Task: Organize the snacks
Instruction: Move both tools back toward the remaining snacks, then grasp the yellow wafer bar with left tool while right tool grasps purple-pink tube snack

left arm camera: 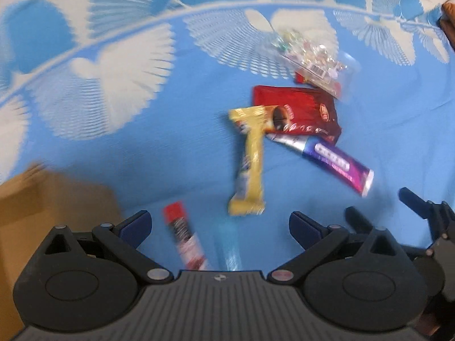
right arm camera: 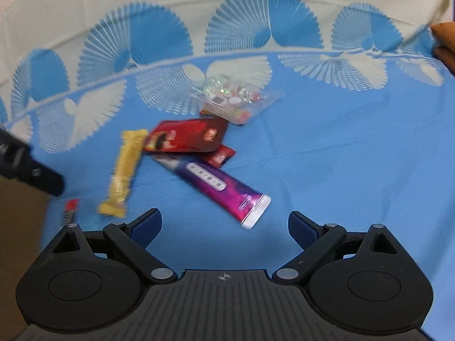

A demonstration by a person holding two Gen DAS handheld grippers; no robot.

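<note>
Snacks lie scattered on a blue and white cloth (left arm camera: 170,147). A yellow bar (left arm camera: 250,159) (right arm camera: 125,170) lies beside a red packet (left arm camera: 298,113) (right arm camera: 187,139), with a purple tube-shaped pack (left arm camera: 338,164) (right arm camera: 224,190) below it and a clear bag of wrapped candies (left arm camera: 310,56) (right arm camera: 236,99) behind. A small red and white stick pack (left arm camera: 184,238) (right arm camera: 70,211) lies between the fingers of my open left gripper (left arm camera: 220,226), untouched. My right gripper (right arm camera: 224,226) stands open just short of the purple pack's white end, holding nothing.
A brown cardboard box (left arm camera: 42,213) (right arm camera: 20,227) sits at the left. A small red wrapper (right arm camera: 220,156) peeks out under the red packet. The right gripper's black fingers (left arm camera: 421,207) show at the right of the left wrist view. An orange object (right arm camera: 445,39) sits at far right.
</note>
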